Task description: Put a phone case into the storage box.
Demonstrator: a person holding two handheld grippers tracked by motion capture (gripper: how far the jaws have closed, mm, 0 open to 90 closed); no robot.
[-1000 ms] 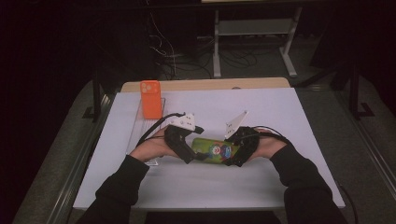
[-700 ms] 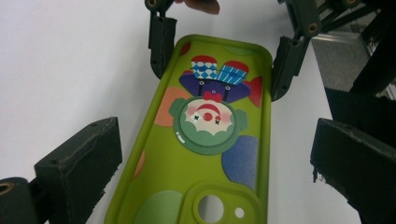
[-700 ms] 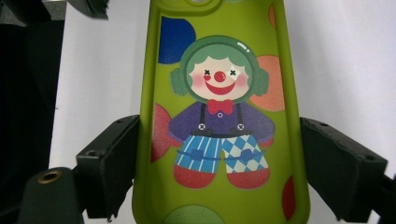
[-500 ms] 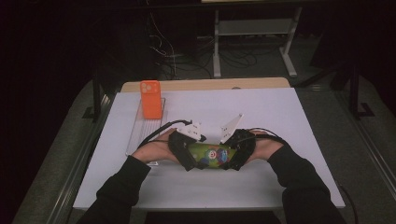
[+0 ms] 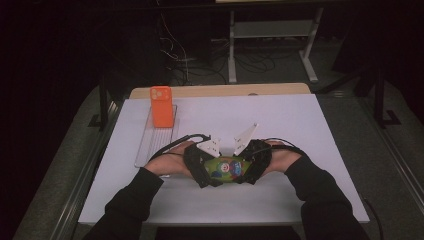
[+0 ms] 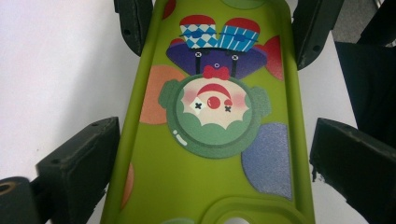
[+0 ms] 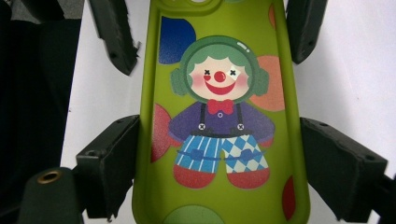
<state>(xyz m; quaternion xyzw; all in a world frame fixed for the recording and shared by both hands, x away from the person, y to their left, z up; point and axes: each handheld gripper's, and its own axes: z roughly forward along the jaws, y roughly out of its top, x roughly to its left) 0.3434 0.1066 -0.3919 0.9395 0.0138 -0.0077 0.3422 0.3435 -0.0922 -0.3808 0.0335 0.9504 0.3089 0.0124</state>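
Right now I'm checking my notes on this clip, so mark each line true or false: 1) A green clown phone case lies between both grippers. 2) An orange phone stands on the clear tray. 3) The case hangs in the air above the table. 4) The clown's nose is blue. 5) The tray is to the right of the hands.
1) True: the green case lies between the left gripper and the right gripper, whose jaws flank its long edges; the left jaws have just been closing around it.
2) True: the orange phone stands at the far end of the clear tray.
3) False: it lies on the white table.
4) False: the nose is red.
5) False: the tray is to their left.
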